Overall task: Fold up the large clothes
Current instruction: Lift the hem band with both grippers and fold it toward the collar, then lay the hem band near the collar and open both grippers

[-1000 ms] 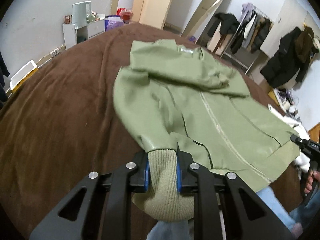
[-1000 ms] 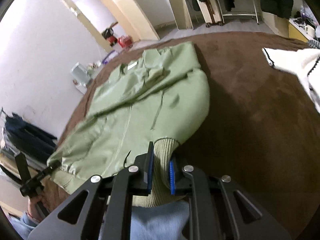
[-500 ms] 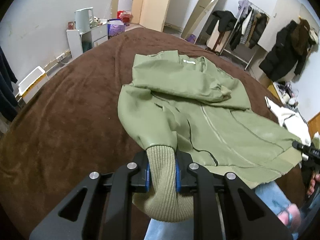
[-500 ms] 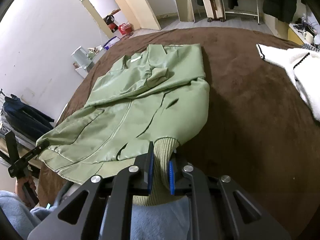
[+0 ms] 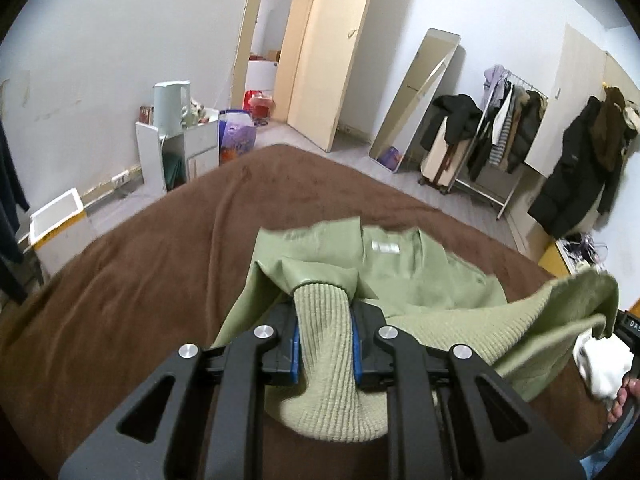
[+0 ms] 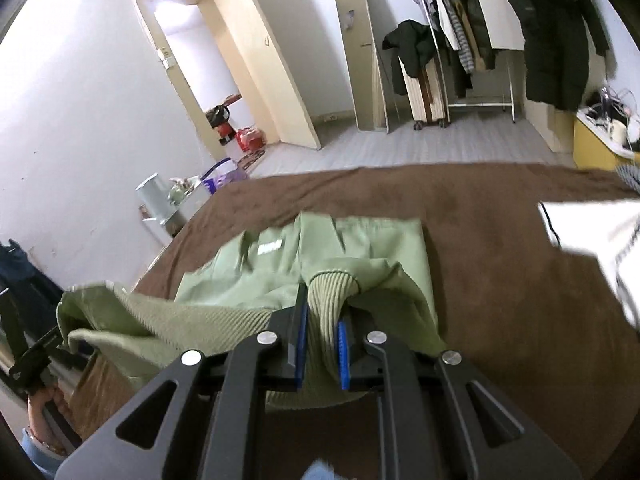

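Your left gripper (image 5: 325, 340) is clamping a ribbed knit cuff (image 5: 326, 320) of the green jacket (image 5: 424, 280), the blue pads pressing on either side of the cuff while its loose end is hanging out toward you below the jaws. Your right gripper (image 6: 322, 350) is doing the same with the other ribbed cuff (image 6: 326, 300), its jaws squeezed tight on the knit.

Both sleeves are bunching up just ahead of the jaws, and the ribbed hem (image 6: 192, 324) is stretching in a raised band between the two tools, lifted off the surface. In the left wrist view that hem (image 5: 480, 328) is running off to the right, where your other hand (image 5: 624, 392) is showing at the edge on a black handle. The upper body of the jacket, with its collar and white neck label (image 5: 385, 247), is lying on the brown blanket (image 5: 140, 300) farther out, and parts of it are blurred.

To the right of the jacket on the blanket, well apart from it, a white garment (image 6: 600, 240) is lying. Beyond the blanket, a leaning mirror (image 5: 416, 100) is standing against the far wall near a clothes rack (image 5: 500, 136) hung with dark coats, and a pale kettle (image 5: 172, 104) is sitting on a small white cabinet (image 5: 176, 152) by the left wall, beside the open doorway (image 6: 188, 48).
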`<state>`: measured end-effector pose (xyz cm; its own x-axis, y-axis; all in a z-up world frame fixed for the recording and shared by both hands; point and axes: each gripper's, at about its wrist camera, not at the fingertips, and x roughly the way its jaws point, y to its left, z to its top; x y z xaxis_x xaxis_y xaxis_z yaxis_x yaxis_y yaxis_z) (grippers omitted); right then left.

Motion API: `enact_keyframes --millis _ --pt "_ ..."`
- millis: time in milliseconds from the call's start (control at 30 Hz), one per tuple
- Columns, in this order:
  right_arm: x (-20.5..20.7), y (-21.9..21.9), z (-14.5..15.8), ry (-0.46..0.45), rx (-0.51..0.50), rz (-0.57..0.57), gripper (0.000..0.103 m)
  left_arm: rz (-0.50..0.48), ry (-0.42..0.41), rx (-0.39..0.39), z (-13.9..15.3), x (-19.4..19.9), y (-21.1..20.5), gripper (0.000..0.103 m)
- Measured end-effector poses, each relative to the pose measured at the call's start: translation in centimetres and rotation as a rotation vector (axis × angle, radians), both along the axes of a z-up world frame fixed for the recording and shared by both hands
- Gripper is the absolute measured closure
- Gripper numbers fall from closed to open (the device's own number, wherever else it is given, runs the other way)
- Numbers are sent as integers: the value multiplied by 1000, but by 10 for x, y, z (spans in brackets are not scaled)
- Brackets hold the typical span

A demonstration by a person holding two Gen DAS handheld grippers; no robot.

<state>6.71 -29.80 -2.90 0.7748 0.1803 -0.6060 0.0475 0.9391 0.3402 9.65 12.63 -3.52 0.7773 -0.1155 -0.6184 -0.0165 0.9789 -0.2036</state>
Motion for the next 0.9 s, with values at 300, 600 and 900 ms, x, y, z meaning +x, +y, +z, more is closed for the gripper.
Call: enact_keyframes --millis 300,600,900 --pt "138 2 -25 73 -112 18 90 -70 44 113 -23 127 -19 82" --pt "234 -1 -94 209 -138 23 89 -119 231 110 -91 229 -16 81" --pt "299 -13 -185 383 -158 19 88 -109 392 128 -173 285 -12 78"
